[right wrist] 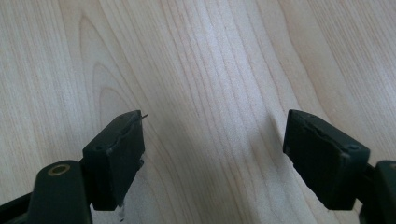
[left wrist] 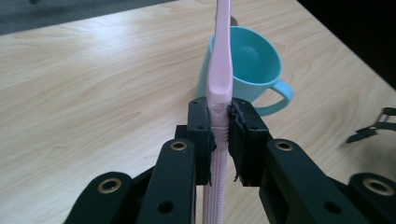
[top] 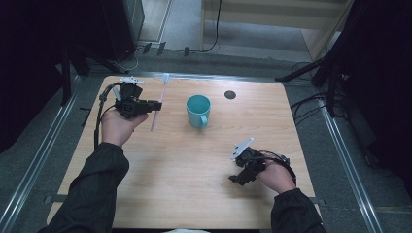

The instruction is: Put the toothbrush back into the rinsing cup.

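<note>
While the slim pink plastic toothbrush point(left wrist: 219, 70) stands clamped at its ribbed handle between the left gripper point(left wrist: 219, 135) pads, it is raised just left of the round teal mug point(left wrist: 254, 70). Right gripper point(right wrist: 212, 158) rests low over the woodgrain table point(top: 184, 165), jaws apart.

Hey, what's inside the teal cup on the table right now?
The teal cup looks empty: the left gripper view shows bare inner wall. The pink toothbrush, clamped in the left gripper, stands in front of it and covers a strip of the inside, and the bottom is hidden.
</note>
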